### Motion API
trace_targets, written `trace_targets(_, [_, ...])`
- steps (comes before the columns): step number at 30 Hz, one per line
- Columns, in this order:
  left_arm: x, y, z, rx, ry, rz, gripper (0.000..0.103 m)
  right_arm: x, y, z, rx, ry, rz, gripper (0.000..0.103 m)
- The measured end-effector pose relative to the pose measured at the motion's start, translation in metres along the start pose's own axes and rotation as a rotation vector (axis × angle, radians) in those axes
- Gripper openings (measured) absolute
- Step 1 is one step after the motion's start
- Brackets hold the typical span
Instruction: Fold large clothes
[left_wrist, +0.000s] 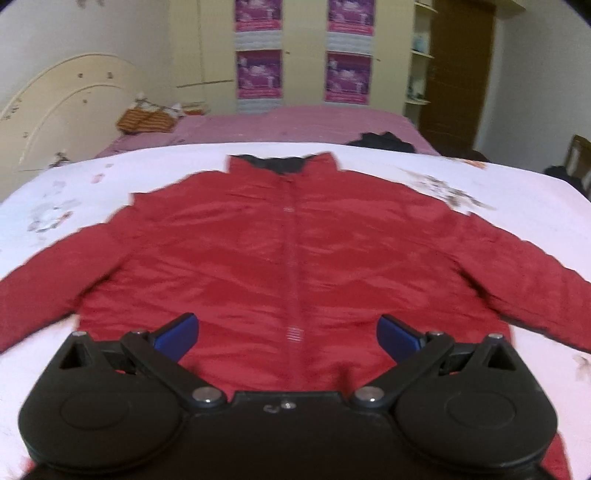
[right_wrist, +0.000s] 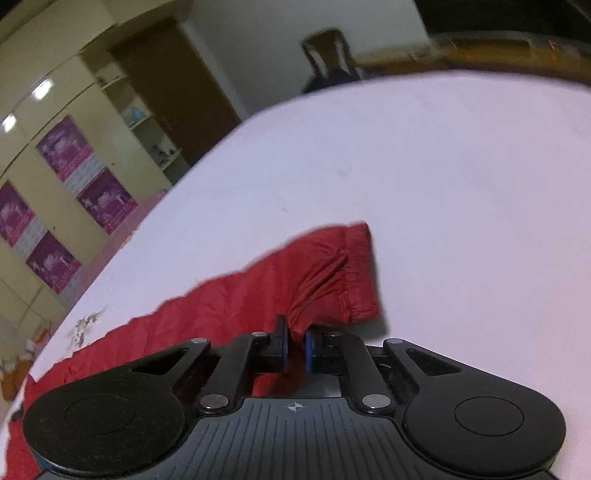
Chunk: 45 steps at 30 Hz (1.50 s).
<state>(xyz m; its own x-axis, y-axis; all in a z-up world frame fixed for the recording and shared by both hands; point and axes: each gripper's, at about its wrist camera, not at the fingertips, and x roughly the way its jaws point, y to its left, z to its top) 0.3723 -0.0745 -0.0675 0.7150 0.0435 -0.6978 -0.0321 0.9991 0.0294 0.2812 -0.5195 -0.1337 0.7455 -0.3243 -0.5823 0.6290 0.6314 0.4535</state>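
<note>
A red jacket (left_wrist: 288, 251) lies flat, filling mid-frame on the white bed sheet (left_wrist: 480, 177). The left gripper (left_wrist: 287, 334) hangs wide-jawed above its hem; the right gripper (right_wrist: 296, 349) pinches the sleeve (right_wrist: 325, 273) near its cuff.

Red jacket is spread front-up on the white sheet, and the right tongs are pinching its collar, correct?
Not the collar. The right wrist view shows the right tongs shut on the sleeve near its cuff. The red jacket does lie front-up on the white sheet.
</note>
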Motion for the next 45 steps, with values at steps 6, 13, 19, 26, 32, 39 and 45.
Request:
trace_targets(6, [0.013,0.05,0.007,-0.029,0.014,-0.01,0.083,-0.023,0.099,-0.017,-0.239,-0.031,0.164,0.007])
trace_targets(13, [0.028,0.103,0.013,-0.111,0.03,-0.083,0.088,-0.046,0.237,-0.102,-0.505,0.093,0.41,0.007])
trace_targets(19, [0.037,0.143,0.015,-0.165,0.03,-0.15,0.083,-0.062,0.322,-0.202,-0.716,0.228,0.553,0.007])
trace_targets(26, [0.042,0.186,0.011,-0.223,0.041,-0.159,0.082,-0.061,0.372,-0.297,-0.831,0.359,0.626,0.007])
trace_targets(32, [0.045,0.194,0.013,-0.231,0.04,-0.206,0.095,-0.051,0.396,-0.327,-0.914,0.387,0.642,0.008])
trace_targets(39, [0.061,0.161,0.027,-0.218,0.052,-0.338,0.09,-0.054,0.387,-0.302,-0.966,0.245,0.658,0.078])
trace_targets(45, [0.094,0.123,0.03,-0.195,0.125,-0.398,0.075,-0.051,0.343,-0.237,-0.757,0.172,0.566,0.038])
